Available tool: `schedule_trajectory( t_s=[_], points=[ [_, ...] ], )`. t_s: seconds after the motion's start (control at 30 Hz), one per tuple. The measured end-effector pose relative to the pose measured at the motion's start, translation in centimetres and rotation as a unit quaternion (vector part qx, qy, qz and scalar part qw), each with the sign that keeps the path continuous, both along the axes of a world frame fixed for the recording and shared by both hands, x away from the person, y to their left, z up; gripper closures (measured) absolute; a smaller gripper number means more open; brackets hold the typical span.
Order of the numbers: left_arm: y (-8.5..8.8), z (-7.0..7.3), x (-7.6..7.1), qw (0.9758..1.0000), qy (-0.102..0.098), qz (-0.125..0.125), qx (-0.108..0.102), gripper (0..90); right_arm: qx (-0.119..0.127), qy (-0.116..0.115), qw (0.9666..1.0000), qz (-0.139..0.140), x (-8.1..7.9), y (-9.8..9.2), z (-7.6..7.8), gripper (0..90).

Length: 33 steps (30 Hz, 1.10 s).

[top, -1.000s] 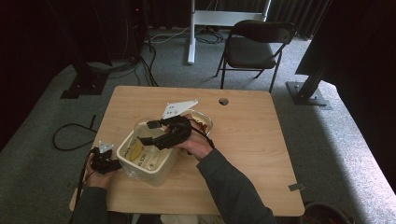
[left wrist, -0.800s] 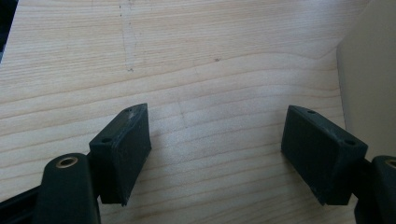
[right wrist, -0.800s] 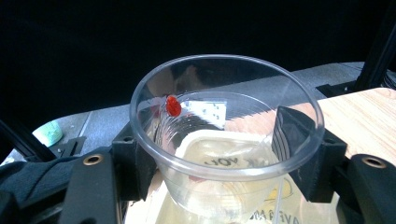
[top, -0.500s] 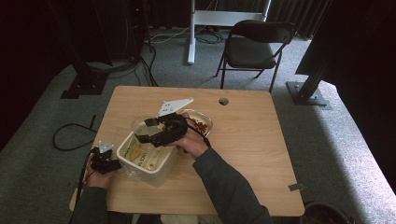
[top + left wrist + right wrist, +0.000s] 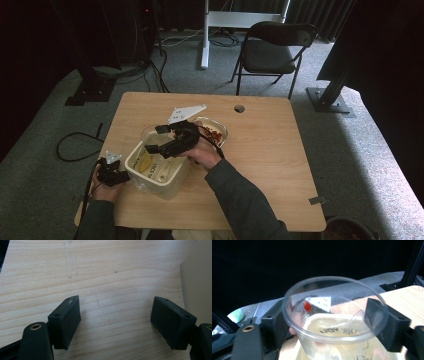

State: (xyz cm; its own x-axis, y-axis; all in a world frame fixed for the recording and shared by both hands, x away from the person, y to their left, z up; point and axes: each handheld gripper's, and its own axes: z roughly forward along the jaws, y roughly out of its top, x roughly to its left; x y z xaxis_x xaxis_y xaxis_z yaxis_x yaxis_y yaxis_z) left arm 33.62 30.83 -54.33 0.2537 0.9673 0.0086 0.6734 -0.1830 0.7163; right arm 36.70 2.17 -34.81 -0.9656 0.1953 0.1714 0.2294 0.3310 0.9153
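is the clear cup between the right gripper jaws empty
Empty, as far as shows: the clear cup reveals only the cream tub beneath, seen through its wall.

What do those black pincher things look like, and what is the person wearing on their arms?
Each gripper, left gripper and right gripper, is black, with two chunky block-shaped pads that have small screw holes. A grey three-cornered plate tops the right one, and a black cable trails from the left. The sleeves are dark grey.
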Motion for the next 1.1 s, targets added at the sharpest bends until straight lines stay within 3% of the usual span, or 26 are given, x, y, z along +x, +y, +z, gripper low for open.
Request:
schedule_trajectory(
  t_s=[0.13,0.53,1.1],
  points=[
    [0.0,0.0,0.0,1.0,0.0,0.0,0.0,24.7,0.002,0.003,1.0,-0.007,0.0,0.1,0.1,15.5],
    [0.0,0.0,0.0,1.0,0.0,0.0,0.0,24.6,0.003,-0.006,1.0,-0.005,-0.3,0.1,0.3,14.9],
    [0.0,0.0,0.0,1.0,0.0,0.0,0.0,24.6,-0.001,-0.013,0.9997,-0.019,-0.8,-1.6,0.3,15.1]
  ],
)
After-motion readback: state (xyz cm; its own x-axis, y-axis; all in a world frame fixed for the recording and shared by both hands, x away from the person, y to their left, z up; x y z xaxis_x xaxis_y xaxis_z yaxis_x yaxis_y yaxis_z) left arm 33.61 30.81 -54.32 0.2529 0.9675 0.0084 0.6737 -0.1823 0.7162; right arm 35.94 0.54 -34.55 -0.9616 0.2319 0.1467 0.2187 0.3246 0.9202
